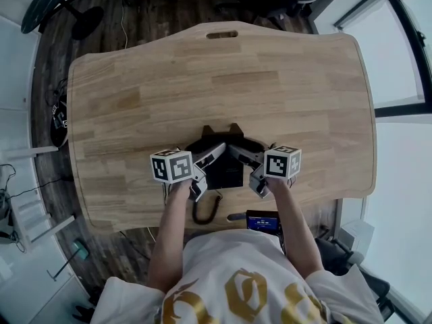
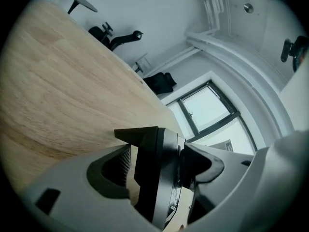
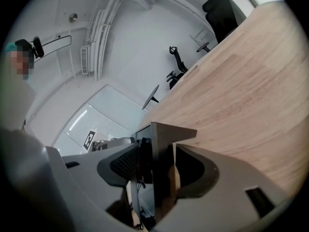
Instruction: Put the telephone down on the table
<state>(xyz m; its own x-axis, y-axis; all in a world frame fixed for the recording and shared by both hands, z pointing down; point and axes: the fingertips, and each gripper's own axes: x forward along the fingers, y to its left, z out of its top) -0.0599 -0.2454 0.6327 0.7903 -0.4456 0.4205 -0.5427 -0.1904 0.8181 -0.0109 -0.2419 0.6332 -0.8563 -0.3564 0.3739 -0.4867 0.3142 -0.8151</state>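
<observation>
Phone [image 1: 221, 164] sat flat on the bench [image 1: 223, 79], right by the middle of the near edge, with its cord [image 1: 204, 211] drooping over that edge. The left gripper [image 1: 206, 169] and right gripper [image 1: 246, 169] flanked it, one per side. Both sets of jaws were slack and spread wide, the phone's edges standing loosely between them. Looked set down to me, bench carrying the weight, so no squeeze needed.

Soft, bright daylight from the windows [image 1: 405, 46]; edges fisheye-warped and darkly vignetted.
</observation>
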